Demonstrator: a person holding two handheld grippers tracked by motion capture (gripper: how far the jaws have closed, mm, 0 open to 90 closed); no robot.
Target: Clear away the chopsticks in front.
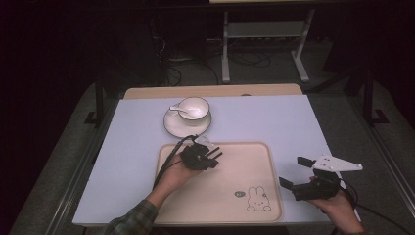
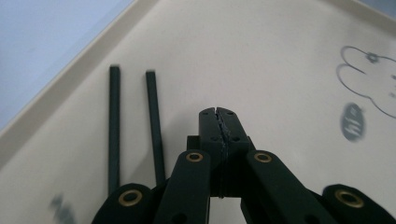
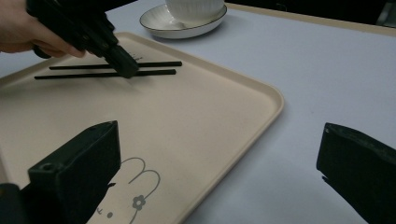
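**Two black sticks lying on the bunny tray**

Some things are hard to see. In the high view the left gripper [image 1: 214, 155] and its hand are covering the two black chopsticks [image 3: 112, 69], so they are not showing there. In the left gripper view the near ends of the chopsticks are hiding behind the gripper's own black arms. A small dark mark by the bunny drawing [image 1: 258, 199] is too blurry to read. The room behind the table is very dark.

The left gripper is hanging over the far left part of the cream tray [image 1: 254, 152]. Its jaws are pressed tight together with nothing between them. The chopsticks are lying flat on the tray, side by side with a small gap, close to the tray's rim. In the left gripper view they are lying just beside the closed tips [image 2: 218, 122], not touching them. In the right gripper view the tips are looking very close to the nearer stick, and I cannot tell if they are touching it.

The right gripper [image 1: 296, 172] is sitting off the tray, over the pale blue table [image 1: 274, 117] by the tray's right edge. Its jaws are spread wide apart and holding nothing.

Behind the tray a white cup [image 1: 194, 108] is sitting on a white saucer [image 1: 173, 128], with a white spoon [image 1: 177, 109] resting in the cup
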